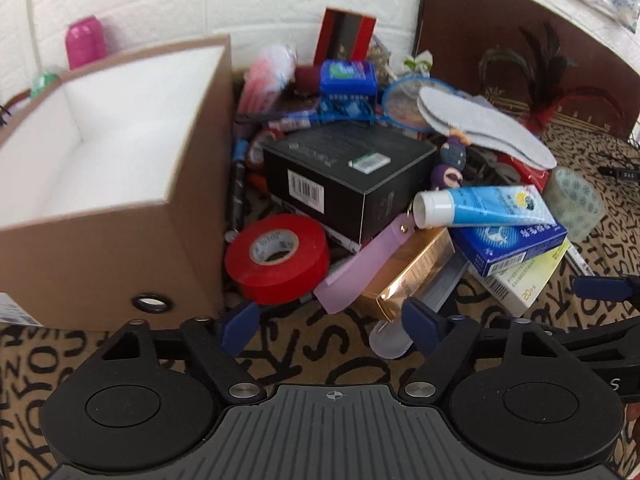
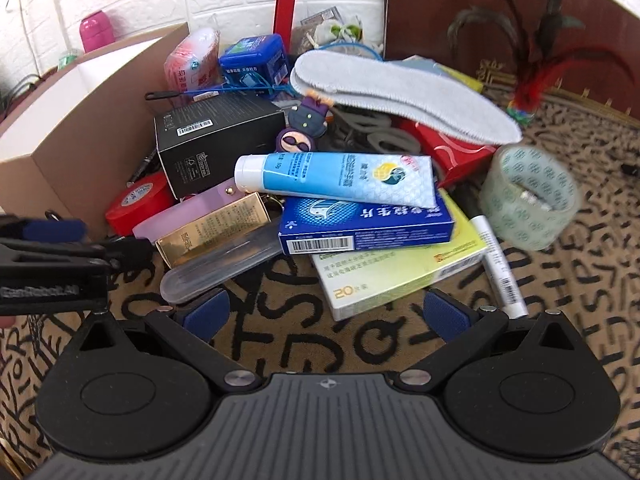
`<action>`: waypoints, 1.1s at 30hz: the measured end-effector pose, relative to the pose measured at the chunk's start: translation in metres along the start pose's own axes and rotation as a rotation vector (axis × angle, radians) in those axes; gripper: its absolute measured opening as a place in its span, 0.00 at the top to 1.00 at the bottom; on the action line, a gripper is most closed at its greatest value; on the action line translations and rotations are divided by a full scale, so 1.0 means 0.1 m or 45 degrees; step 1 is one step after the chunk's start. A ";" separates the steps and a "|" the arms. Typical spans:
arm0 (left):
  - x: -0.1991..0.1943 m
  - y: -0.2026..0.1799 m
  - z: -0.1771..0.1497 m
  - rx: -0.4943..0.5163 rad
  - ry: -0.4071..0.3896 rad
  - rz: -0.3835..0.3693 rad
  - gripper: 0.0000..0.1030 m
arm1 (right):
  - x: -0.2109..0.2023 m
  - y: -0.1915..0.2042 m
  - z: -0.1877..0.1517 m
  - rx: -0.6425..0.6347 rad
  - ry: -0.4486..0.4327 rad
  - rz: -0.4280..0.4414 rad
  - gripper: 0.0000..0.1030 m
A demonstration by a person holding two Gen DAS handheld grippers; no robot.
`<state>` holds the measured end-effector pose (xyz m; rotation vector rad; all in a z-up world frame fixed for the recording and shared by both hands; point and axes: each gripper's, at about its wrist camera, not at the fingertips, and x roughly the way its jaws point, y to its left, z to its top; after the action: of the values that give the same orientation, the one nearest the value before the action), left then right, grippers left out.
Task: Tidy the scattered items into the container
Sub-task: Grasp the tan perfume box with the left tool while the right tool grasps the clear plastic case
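So the container here is a brown cardboard box [image 1: 120,184] with a white smooth lining, sitting on the left with its top open, and as far as I can see into it there's nothing inside. The scattered stuff is heaped just to its right, touching its side wall. My read: the tidying has barely started and this is the reach for a pick, nothing grabbed yet.

Left gripper [image 1: 332,328] has its jaws apart with nothing between them, hanging over the near edge of the pile. Right in front of it is a red roll of electrical tape [image 1: 278,264], glossy, lying flat against the box corner, plus a pale pink translucent flap [image 1: 360,268] and a shiny gold box [image 1: 412,276]. The right gripper [image 2: 324,312] is wide too, empty, just short of a yellow-green carton [image 2: 400,276].

If it goes for the red tape, I'd guess it needs to straddle the roll's rim, since the outside is slick and round. The gold box looks easier: flat, hard sides.

Further out: a matte black box [image 1: 344,176] in the middle, a soft blue tube [image 2: 340,180] with a white cap lying on a blue carton [image 2: 368,224], grey felt insoles [image 2: 400,88] on top at the back, and a clear tape roll [image 2: 528,196] off to the right. Everything's on a tan cloth [image 2: 320,344] with black letters.
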<state>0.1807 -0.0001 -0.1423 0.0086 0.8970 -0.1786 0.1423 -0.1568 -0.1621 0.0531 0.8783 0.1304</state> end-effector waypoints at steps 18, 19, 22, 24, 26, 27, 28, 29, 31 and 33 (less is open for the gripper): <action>0.34 0.13 0.16 -0.048 0.016 -0.304 0.46 | 0.19 -0.03 0.13 -0.009 -0.098 0.174 0.29; 0.37 0.14 0.16 -0.065 0.021 -0.328 0.46 | 0.20 -0.04 0.14 -0.009 -0.102 0.172 0.28; 0.45 0.17 0.14 -0.095 0.044 -0.379 0.61 | 0.22 -0.04 0.13 -0.001 -0.119 0.148 0.27; 0.41 0.13 0.10 -0.047 0.041 -0.378 0.75 | 0.22 -0.01 0.12 -0.025 -0.120 0.131 0.27; 0.36 0.05 0.04 0.023 0.042 -0.342 0.86 | 0.21 0.04 0.09 -0.091 -0.106 0.121 0.31; 0.32 0.02 0.00 0.047 0.032 -0.335 0.92 | 0.19 0.08 0.07 -0.129 -0.102 0.109 0.31; 0.29 0.01 -0.03 0.057 0.030 -0.341 0.98 | 0.18 0.11 0.05 -0.147 -0.096 0.110 0.33; 0.27 0.00 -0.06 0.062 0.031 -0.347 1.00 | 0.16 0.12 0.03 -0.154 -0.091 0.119 0.33; 0.21 -0.01 -0.14 0.086 0.032 -0.352 1.00 | 0.12 0.16 -0.02 -0.174 -0.083 0.132 0.33; 0.16 -0.04 -0.20 0.115 0.033 -0.353 1.00 | 0.07 0.20 -0.09 -0.202 -0.078 0.132 0.33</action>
<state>0.1740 -0.0044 -0.1672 -0.0297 0.9137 -0.4779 0.1383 -0.1361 -0.1711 -0.0452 0.8015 0.2937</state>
